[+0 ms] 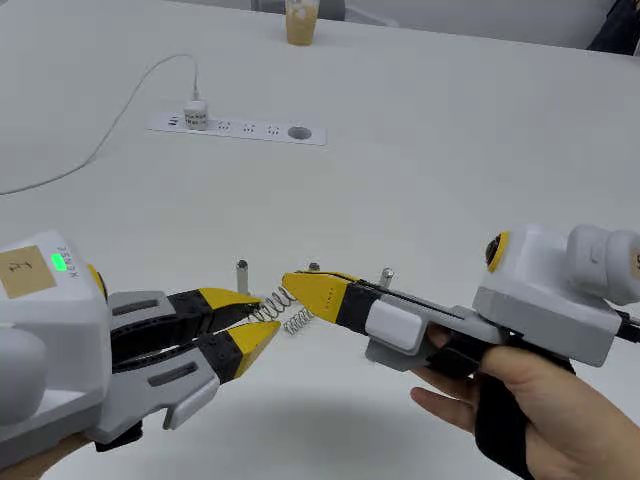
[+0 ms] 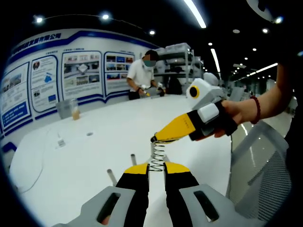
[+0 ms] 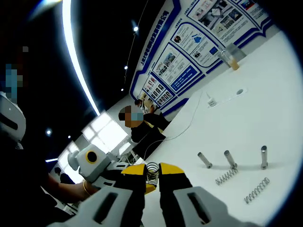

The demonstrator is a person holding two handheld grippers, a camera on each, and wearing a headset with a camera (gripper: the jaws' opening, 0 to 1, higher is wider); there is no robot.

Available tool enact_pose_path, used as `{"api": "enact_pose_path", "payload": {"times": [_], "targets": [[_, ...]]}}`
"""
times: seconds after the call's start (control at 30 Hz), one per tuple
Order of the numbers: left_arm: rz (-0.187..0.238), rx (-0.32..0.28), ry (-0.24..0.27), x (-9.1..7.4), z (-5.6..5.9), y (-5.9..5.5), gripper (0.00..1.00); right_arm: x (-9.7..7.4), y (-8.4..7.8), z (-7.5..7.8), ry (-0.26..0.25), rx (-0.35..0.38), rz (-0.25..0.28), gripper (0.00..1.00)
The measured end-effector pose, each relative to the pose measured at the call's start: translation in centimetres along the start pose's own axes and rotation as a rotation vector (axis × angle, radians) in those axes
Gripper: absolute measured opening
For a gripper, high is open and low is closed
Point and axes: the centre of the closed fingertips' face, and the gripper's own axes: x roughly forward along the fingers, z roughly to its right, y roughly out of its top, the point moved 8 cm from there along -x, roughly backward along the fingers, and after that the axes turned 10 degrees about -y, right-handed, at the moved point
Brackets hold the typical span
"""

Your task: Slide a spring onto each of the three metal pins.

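Note:
Three short metal pins [image 1: 241, 272] [image 1: 314, 268] [image 1: 387, 275] stand upright and bare in a row on the white table. One spring [image 1: 272, 305] hangs above the table between both grippers. My left gripper [image 1: 262, 318] is shut on its lower end, and my right gripper [image 1: 290, 282] is shut on its upper end. In the left gripper view the spring [image 2: 158, 158] rises from my left gripper [image 2: 157, 166] to the other yellow tip. In the right gripper view the spring [image 3: 151, 171] shows end-on in my right gripper [image 3: 151, 168]. Two loose springs [image 3: 226, 176] [image 3: 257, 190] lie near the pins [image 3: 230, 158].
A white power strip [image 1: 240, 128] with a plugged-in cable lies farther back on the table [image 1: 450, 170]. A cup of amber drink [image 1: 301, 22] stands at the far edge. A person [image 2: 142, 75] works at the table's far end.

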Motion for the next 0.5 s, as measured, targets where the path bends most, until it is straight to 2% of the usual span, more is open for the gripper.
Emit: {"api": "enact_pose_path", "payload": {"times": [0.13,0.37,0.5], "targets": [[-0.054,0.007,0.02,0.0,-0.1,-0.7,0.15,0.2,0.3,-0.1,-0.007,-0.043,0.007,0.11],[-0.079,0.004,0.034,-0.3,0.0,-1.5,0.23,0.6,1.1,0.0,-0.054,-0.148,0.023,0.11],[-0.087,-0.018,0.039,-0.4,0.0,-2.0,0.28,1.2,1.6,0.3,-0.087,-0.214,0.027,0.11]]}}
